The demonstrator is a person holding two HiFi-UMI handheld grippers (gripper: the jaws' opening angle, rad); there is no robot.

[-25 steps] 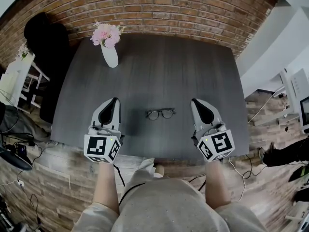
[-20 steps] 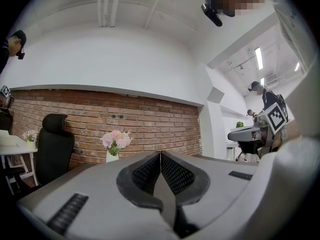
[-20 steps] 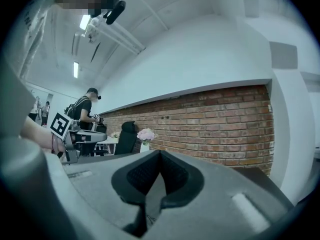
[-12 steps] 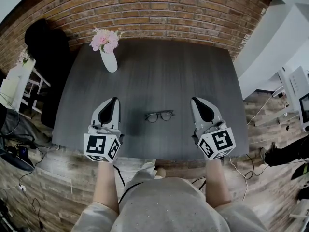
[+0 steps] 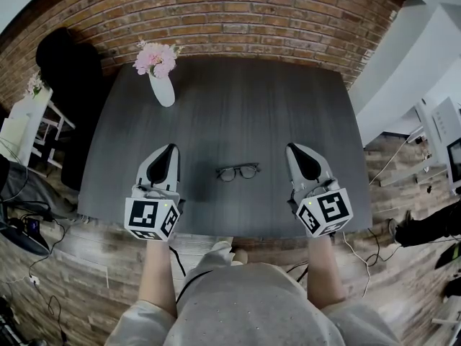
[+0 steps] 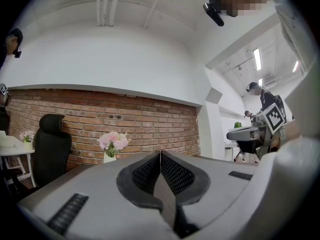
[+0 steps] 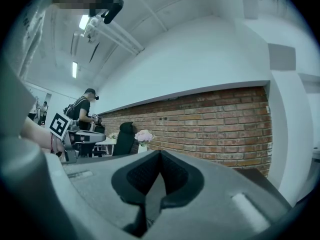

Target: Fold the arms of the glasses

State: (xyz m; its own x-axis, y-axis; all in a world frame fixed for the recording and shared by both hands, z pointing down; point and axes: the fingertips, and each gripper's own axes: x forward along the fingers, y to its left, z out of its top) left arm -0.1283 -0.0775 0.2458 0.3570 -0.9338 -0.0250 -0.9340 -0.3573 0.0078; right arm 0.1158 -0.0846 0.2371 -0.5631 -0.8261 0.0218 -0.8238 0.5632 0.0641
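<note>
Dark-framed round glasses (image 5: pixel 238 171) sit between left gripper (image 5: pixel 170 150) and right gripper (image 5: pixel 294 150), both closed tight, holding nothing; can't tell if the arms are folded.

In front of you: dark grey wood-grain table (image 5: pixel 245 114), with a white ceramic vase (image 5: pixel 164 91) of pink flowers (image 5: pixel 155 58) upright near its far left corner. Red brick wall (image 5: pixel 238 16) behind. Black office chair (image 5: pixel 68 74) left of table. Brown plank floor (image 5: pixel 79 280) below.
</note>
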